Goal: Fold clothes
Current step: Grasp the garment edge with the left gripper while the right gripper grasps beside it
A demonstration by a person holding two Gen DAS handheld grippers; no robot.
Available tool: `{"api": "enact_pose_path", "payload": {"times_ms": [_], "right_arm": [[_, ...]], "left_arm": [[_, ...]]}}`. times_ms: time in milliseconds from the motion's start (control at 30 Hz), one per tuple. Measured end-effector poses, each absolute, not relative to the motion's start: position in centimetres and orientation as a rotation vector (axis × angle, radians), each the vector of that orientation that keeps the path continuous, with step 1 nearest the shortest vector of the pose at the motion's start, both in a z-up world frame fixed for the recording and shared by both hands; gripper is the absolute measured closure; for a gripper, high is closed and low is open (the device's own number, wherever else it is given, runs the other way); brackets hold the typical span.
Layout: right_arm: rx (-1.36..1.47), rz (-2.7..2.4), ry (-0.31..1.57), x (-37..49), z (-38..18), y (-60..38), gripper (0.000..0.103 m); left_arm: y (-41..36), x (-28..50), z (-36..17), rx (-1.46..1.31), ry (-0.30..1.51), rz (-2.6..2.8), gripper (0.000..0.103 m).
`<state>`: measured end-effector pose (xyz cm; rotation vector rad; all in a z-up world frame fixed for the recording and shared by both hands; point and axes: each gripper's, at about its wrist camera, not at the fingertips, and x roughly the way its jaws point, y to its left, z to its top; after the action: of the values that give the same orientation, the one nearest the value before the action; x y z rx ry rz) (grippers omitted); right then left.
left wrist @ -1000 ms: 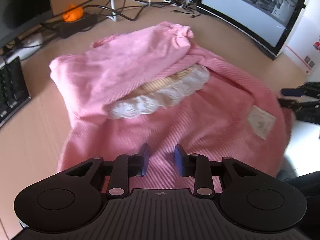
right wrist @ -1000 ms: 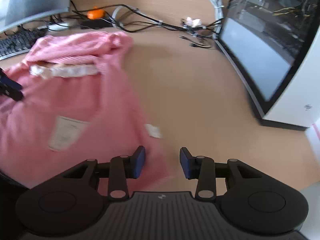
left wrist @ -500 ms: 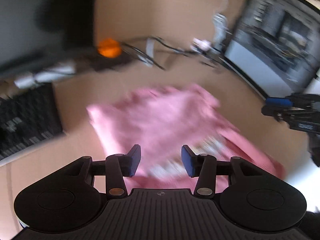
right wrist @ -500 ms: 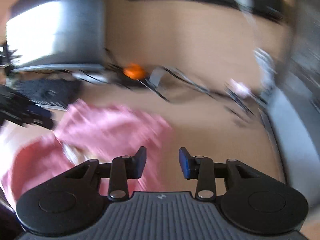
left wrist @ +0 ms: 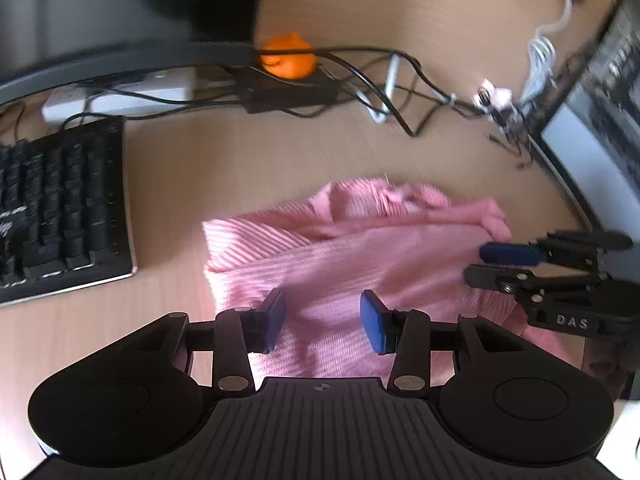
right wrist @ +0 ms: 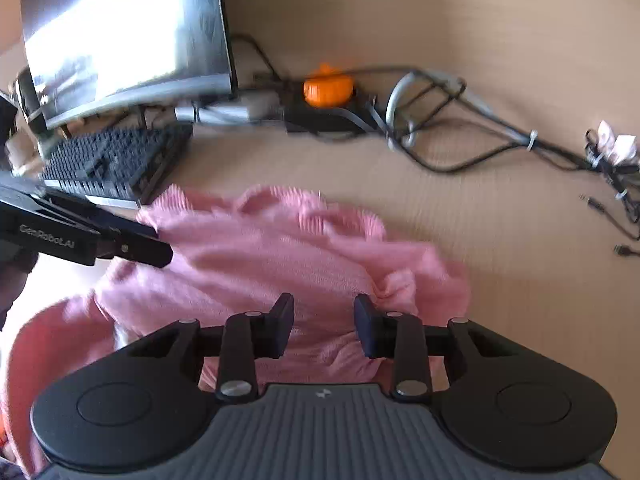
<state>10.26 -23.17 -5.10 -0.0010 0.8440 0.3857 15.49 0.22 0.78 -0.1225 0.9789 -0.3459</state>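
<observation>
A pink ribbed garment [left wrist: 360, 248] lies bunched on the wooden desk, its far edge rumpled [right wrist: 280, 248]. My left gripper [left wrist: 323, 322] hovers over the garment's near left part. Its jaws are opening, with cloth showing behind the gap and neither pad pressing on it. It also reaches in from the left in the right wrist view [right wrist: 132, 244]. My right gripper [right wrist: 324, 320] is over the garment's right side. Its jaws are closing, with cloth beneath the gap and no visible pinch. In the left wrist view, that same right gripper [left wrist: 504, 264] sits at the cloth's right edge.
A black keyboard [left wrist: 60, 212] lies left of the garment under a monitor [right wrist: 120, 40]. An orange object [left wrist: 286, 58] sits on a black box among tangled cables [right wrist: 440, 128] at the back. A second screen [left wrist: 592, 128] stands at the right.
Both grippers have swung toward the far part of the desk. The white lace and label of the garment no longer show. The left jaws have widened; the right jaws have narrowed a little.
</observation>
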Motion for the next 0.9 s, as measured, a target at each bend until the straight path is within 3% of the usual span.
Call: {"api": "enact_pose_path", "payload": {"times_ms": [67, 133, 367, 633, 700, 733, 767, 800, 900], "right_arm": [[0.033, 0.363, 0.803, 10.4, -3.5, -24.3, 0.07], [0.1, 0.314, 0.788, 11.1, -2.5, -26.4, 0.064], [0.38, 0.15, 0.959, 15.8, -6.6, -30.9, 0.064], [0.295, 0.162, 0.953, 17.1, -8.5, -27.6, 0.061], [0.259, 0.168, 0.949, 16.8, -8.3, -27.4, 0.062], [0.243, 0.17, 0.947, 16.7, -8.2, -27.4, 0.071], [0.233, 0.175, 0.943, 16.5, -8.1, -27.6, 0.077], [0.221, 0.182, 0.941, 16.4, -7.9, -27.8, 0.082], [0.217, 0.181, 0.943, 16.0, -7.7, -28.6, 0.081]], "left_arm": [[1.5, 15.8, 2.1, -0.159, 0.945, -0.311, 0.036], [3.0, 16.3, 2.8, -0.19, 0.933, -0.27, 0.035], [3.2, 19.0, -0.4, -0.265, 1.047, -0.173, 0.035], [1.2, 20.8, -1.8, -0.251, 1.046, -0.169, 0.031], [0.6, 21.1, -1.9, -0.223, 1.038, -0.172, 0.033], [0.5, 21.1, -1.9, -0.212, 1.037, -0.174, 0.036], [0.5, 21.1, -1.8, -0.206, 1.038, -0.179, 0.049], [0.6, 21.0, -1.8, -0.203, 1.04, -0.186, 0.053], [0.8, 20.8, -1.7, -0.195, 1.042, -0.206, 0.054]]}}
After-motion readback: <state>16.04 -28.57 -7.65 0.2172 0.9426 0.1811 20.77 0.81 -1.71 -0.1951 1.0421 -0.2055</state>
